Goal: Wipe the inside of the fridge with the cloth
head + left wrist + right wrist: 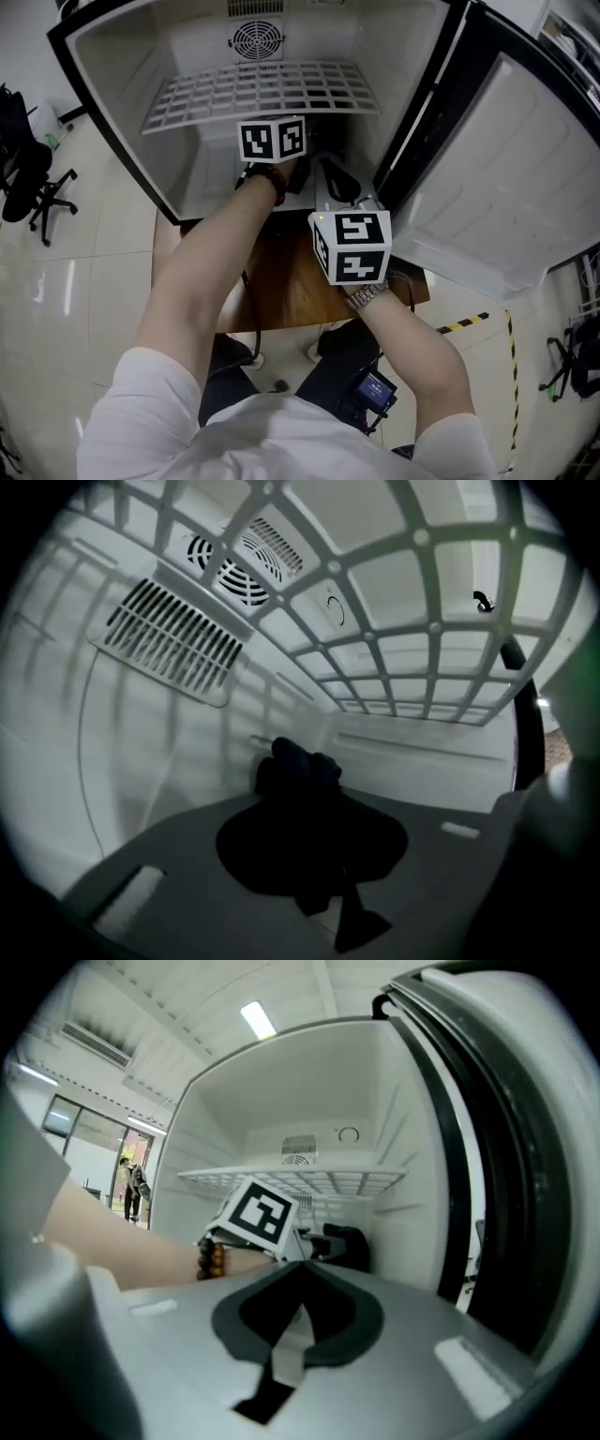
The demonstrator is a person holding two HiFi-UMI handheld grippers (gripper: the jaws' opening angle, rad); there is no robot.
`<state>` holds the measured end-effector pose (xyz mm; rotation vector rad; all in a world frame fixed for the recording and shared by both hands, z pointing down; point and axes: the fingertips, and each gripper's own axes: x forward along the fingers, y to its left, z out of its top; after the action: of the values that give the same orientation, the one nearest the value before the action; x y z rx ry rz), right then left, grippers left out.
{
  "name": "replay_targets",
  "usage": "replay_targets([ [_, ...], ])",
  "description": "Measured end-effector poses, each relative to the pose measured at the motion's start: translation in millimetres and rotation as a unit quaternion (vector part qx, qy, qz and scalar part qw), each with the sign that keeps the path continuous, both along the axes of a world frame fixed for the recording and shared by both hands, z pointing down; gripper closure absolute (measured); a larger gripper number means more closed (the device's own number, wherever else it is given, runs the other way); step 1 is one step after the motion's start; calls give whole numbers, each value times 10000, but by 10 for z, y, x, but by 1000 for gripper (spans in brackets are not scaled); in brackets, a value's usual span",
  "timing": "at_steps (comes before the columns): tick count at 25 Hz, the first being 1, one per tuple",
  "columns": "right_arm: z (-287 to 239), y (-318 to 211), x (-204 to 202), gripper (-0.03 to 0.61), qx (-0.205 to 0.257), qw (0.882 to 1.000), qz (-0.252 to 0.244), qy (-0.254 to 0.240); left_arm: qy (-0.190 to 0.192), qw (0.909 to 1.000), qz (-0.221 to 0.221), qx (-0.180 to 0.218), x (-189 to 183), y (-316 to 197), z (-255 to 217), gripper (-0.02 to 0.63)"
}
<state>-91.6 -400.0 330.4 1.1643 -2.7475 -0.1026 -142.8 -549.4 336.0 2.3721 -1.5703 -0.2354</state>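
Observation:
The small white fridge (122, 103) stands open in the head view. My left gripper (302, 794), with its marker cube (272, 141), reaches level into the lower compartment under the wire shelf (262, 94). In the left gripper view its jaws are shut on a bunched dark cloth (298, 769), which sticks out in front of the tips near the white back wall (169, 752). My right gripper (302, 1277) is at the fridge's front opening, behind and to the right of the left one. Its jaws are shut with nothing between them. Its view shows the left cube (258, 1213).
The fridge door (506, 169) hangs open to the right. A round fan vent (256, 39) and a slotted grille (173, 639) sit on the back wall. The fridge rests on a wooden table (291, 281). A black office chair (37, 187) stands at the left.

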Motion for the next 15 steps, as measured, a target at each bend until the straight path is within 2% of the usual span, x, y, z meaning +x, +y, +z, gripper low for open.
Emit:
replay_targets([
  [8, 1, 156, 101, 574, 119, 9998, -148, -41, -69, 9998, 209, -5, 268, -85, -14, 541],
  [15, -17, 233, 193, 574, 93, 9998, -146, -136, -222, 9971, 721, 19, 488, 169, -4, 543],
])
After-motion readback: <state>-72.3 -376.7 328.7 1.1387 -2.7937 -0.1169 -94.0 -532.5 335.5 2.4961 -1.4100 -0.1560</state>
